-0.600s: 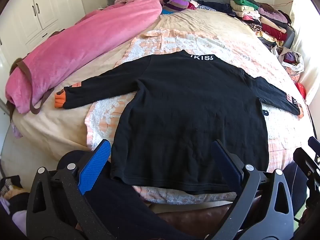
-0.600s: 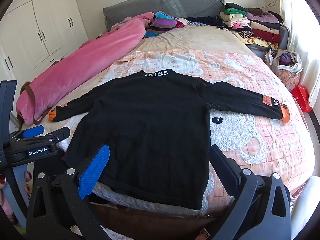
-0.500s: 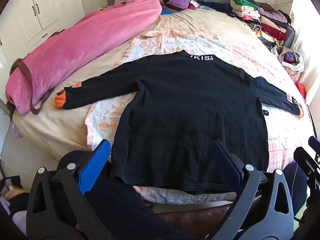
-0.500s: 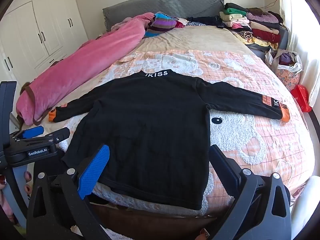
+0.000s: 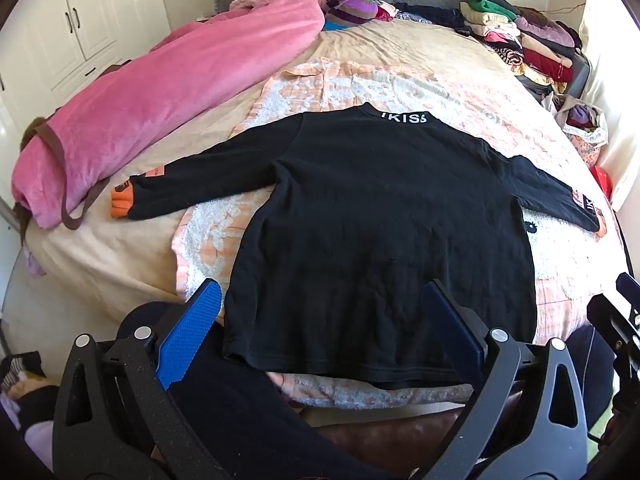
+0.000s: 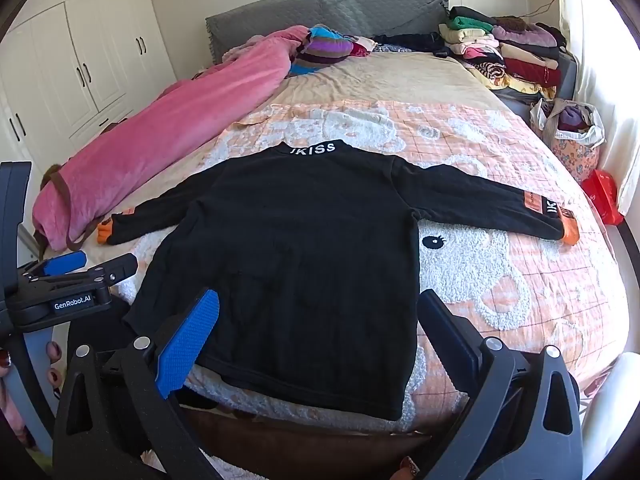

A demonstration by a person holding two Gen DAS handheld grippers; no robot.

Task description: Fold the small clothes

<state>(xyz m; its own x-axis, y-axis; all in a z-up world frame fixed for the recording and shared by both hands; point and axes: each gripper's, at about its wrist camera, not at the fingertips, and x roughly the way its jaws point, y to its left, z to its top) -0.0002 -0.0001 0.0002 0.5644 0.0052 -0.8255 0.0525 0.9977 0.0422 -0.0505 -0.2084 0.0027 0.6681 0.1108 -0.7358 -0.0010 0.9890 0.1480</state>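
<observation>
A black long-sleeved top with white "KISS" lettering at the collar and orange cuffs lies flat, back up, sleeves spread, on the bed; it also shows in the right wrist view. My left gripper is open and empty, held just in front of the top's hem. My right gripper is open and empty, also near the hem. The left gripper shows at the left edge of the right wrist view.
A peach and white blanket lies under the top. A rolled pink blanket lies along the left side. Folded clothes are stacked at the far right. A bag of clothes and white wardrobes stand beside the bed.
</observation>
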